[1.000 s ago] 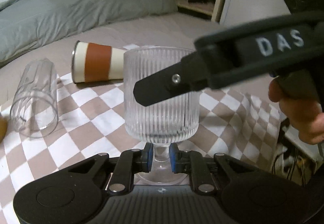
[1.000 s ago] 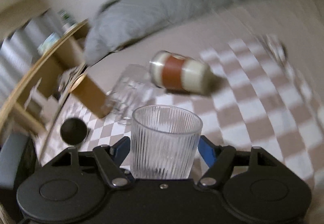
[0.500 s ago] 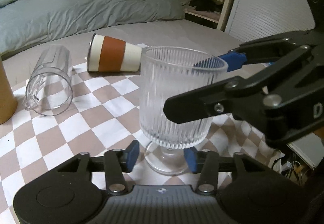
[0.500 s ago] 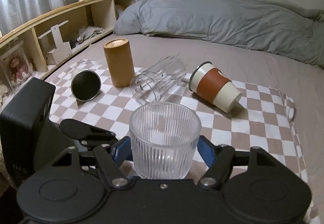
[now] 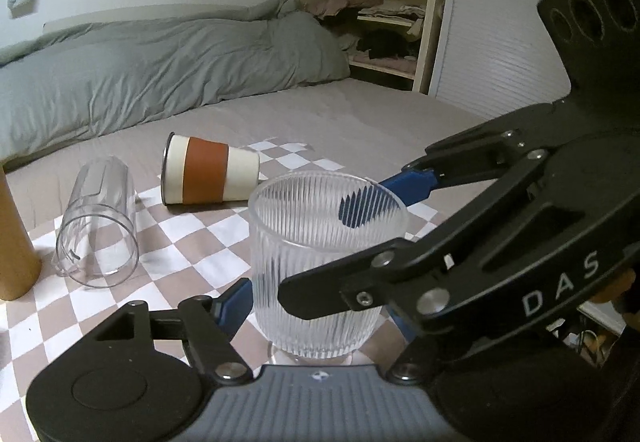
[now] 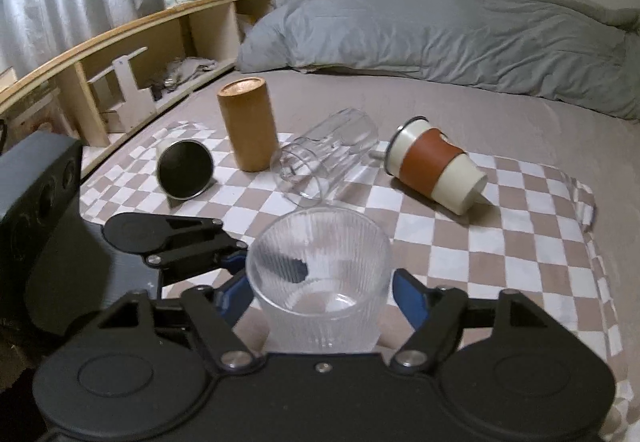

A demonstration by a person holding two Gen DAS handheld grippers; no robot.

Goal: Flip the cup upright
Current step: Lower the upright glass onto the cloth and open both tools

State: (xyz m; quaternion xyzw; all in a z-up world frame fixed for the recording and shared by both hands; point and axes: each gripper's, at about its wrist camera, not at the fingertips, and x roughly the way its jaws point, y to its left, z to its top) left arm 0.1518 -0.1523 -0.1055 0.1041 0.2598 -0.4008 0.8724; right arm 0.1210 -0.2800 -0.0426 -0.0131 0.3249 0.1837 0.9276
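A ribbed clear glass goblet (image 5: 320,262) stands upright on the checkered cloth (image 5: 192,266); it also shows in the right wrist view (image 6: 320,282). My left gripper (image 5: 320,306) is open, its blue pads spread on either side of the goblet's lower bowl. My right gripper (image 6: 320,294) is open too, with pads on either side of the bowl, apart from it. The right gripper's body (image 5: 500,242) crosses in front of the goblet in the left wrist view.
A cream and brown cup (image 6: 436,166) lies on its side on the cloth. A clear tumbler (image 6: 324,158) and a metal cup (image 6: 184,170) also lie on their sides. A tan cylinder (image 6: 248,122) stands upright. A grey duvet (image 6: 440,30) and wooden shelf (image 6: 120,82) lie beyond.
My left gripper let go of the goblet's stem and opened wide. Both grippers rose and pulled back a little. The goblet stays upright on the cloth.
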